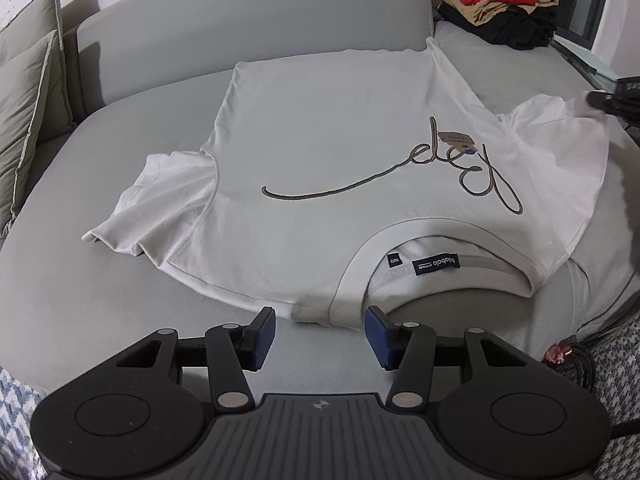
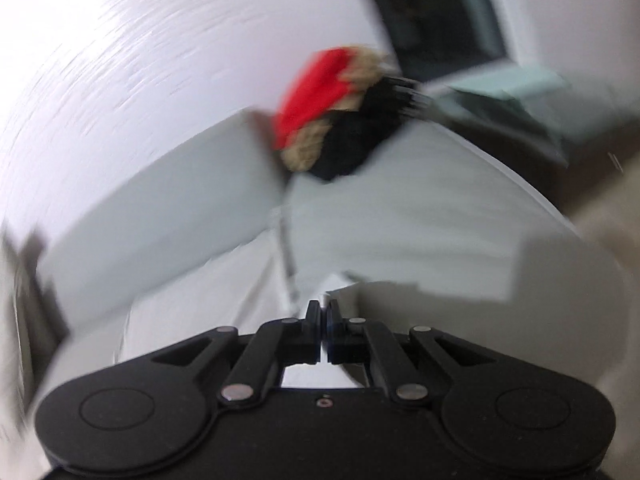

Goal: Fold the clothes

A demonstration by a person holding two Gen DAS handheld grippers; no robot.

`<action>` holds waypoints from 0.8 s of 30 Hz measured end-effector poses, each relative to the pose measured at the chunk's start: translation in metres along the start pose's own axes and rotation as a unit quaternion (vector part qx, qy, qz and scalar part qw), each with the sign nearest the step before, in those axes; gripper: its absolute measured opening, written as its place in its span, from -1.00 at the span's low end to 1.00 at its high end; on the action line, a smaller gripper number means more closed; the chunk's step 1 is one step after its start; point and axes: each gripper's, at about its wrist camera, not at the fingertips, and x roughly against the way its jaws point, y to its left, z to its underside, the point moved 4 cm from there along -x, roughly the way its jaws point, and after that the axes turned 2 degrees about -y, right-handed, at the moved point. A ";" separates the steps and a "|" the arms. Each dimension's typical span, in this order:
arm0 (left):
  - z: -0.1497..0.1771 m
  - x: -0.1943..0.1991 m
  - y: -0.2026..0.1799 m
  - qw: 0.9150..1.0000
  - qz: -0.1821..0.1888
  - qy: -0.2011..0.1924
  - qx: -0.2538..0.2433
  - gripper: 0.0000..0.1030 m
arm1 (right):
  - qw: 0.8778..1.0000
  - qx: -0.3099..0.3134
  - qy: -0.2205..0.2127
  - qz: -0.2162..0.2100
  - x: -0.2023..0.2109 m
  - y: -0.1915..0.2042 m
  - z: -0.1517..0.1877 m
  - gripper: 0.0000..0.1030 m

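A white T-shirt [image 1: 320,152] with a cursive logo lies flat, front up, on a grey sofa seat [image 1: 100,280]. Its collar [image 1: 352,280] points toward me. My left gripper [image 1: 322,334] is open just short of the collar hem, its blue pads [image 1: 264,332] on either side of the shoulder seam and touching nothing. At the right edge, my right gripper [image 1: 604,100] pinches the shirt's right sleeve [image 1: 560,152]. The right wrist view is motion-blurred. There my right gripper [image 2: 323,308] is shut with white sleeve cloth [image 2: 344,284] at its tips.
A pile of folded red, tan and black clothes [image 1: 496,4] [image 2: 340,120] sits at the far right of the seat. The grey backrest [image 1: 256,20] runs behind the shirt, and pillows [image 1: 28,100] stand at left. Patterned fabric [image 1: 616,360] and cables [image 1: 568,354] lie near right.
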 end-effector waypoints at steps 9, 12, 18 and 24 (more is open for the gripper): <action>0.007 0.000 0.013 1.000 -0.004 0.002 0.017 -0.03 | 0.950 0.300 0.079 -0.025 -0.011 0.107 0.074 -0.93; 0.009 -0.001 0.014 1.000 -0.004 0.004 0.015 -0.03 | 0.935 0.329 0.129 -0.026 -0.018 0.112 0.091 -0.73; 0.009 -0.005 0.011 1.000 0.001 0.007 0.015 -0.03 | 0.966 0.234 0.106 0.014 -0.007 0.079 0.060 -0.51; 0.008 -0.004 0.015 1.000 0.008 0.002 0.024 -0.03 | 0.991 -0.046 0.121 0.027 -0.016 -0.017 0.018 -0.17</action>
